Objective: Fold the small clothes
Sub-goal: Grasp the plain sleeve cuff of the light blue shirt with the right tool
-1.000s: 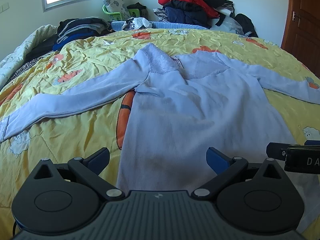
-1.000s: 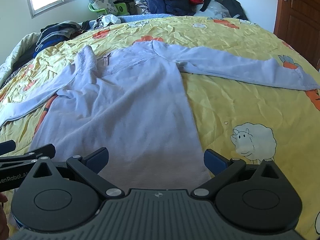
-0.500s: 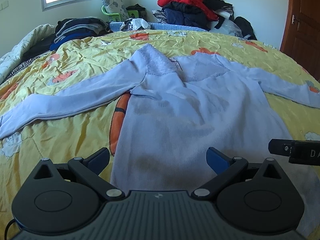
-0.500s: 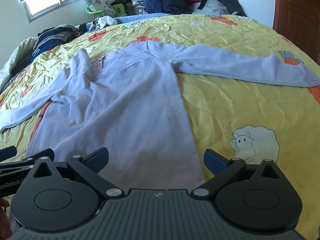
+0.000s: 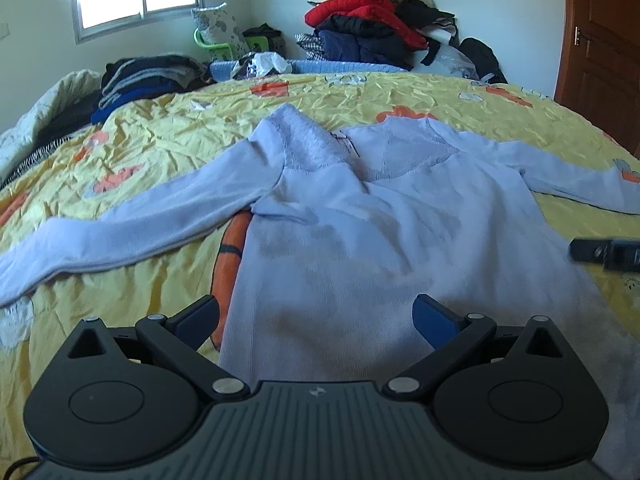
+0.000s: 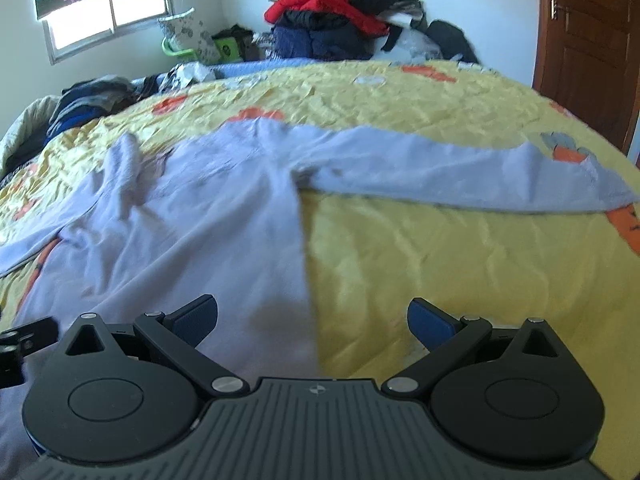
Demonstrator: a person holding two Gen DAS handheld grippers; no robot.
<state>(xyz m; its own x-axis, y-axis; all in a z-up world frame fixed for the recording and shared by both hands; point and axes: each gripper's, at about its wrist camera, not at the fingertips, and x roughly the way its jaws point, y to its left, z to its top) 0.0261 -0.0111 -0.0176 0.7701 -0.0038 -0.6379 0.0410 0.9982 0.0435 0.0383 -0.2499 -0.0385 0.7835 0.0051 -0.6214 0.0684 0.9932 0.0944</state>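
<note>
A light blue long-sleeved hoodie (image 5: 360,232) lies flat on the yellow bedspread (image 5: 132,152), hood toward the far side and both sleeves spread out. It also shows in the right wrist view (image 6: 224,220), with its right sleeve (image 6: 460,176) stretched across the spread. My left gripper (image 5: 316,318) is open and empty, over the garment's lower left edge. My right gripper (image 6: 312,318) is open and empty, over the garment's lower right edge. The right gripper's tip shows at the right of the left wrist view (image 5: 604,250).
A pile of red and dark clothes (image 5: 372,28) sits beyond the bed's far edge. Folded dark clothes (image 5: 144,80) lie at the far left of the bed. A brown door (image 5: 604,40) stands at the right. A window (image 5: 136,0) is at the far left.
Both grippers have risen and tilted up, so more of the wall and window shows. The right gripper has shifted right, from over the garment to its right edge. Both stay open.
</note>
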